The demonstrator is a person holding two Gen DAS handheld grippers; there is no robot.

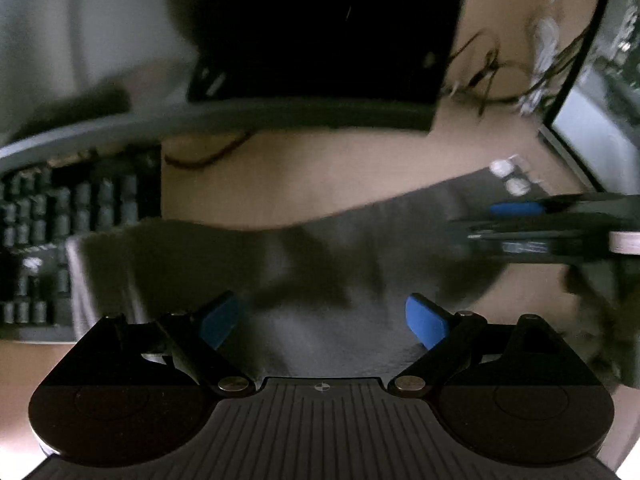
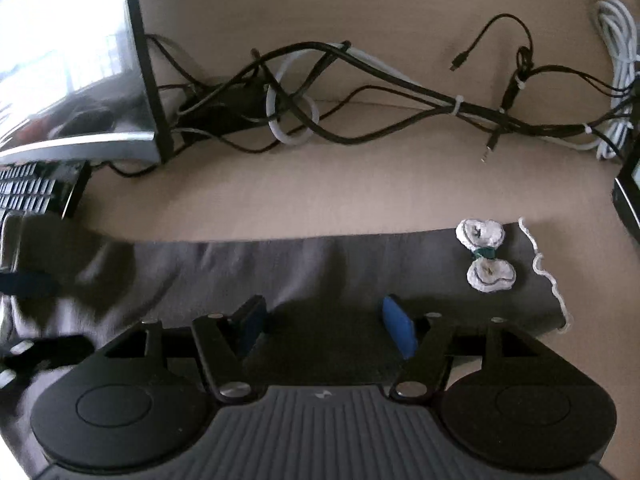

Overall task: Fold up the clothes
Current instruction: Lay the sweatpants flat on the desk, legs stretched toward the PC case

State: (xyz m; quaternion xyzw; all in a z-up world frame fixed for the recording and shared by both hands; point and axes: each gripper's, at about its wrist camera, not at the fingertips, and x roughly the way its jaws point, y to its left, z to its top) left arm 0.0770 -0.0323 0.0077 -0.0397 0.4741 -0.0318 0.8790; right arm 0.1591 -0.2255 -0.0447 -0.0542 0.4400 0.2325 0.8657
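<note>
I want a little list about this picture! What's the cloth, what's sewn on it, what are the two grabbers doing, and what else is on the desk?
cloth: grey fabric garment lying flat on the tan desk
decoration: white crocheted bow near its right end
left gripper: open over the cloth, nothing pinched
right gripper: open over the cloth, nothing pinched
behind: tangle of black and white cables
left side: monitor, keyboard

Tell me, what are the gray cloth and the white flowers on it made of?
The gray cloth looks like soft, matte knit fabric, perhaps cotton: it wrinkles and drapes without shine. The white flowers look like crocheted yarn, with loopy, bumpy edges and a green middle. The exact fiber can't be told.
</note>
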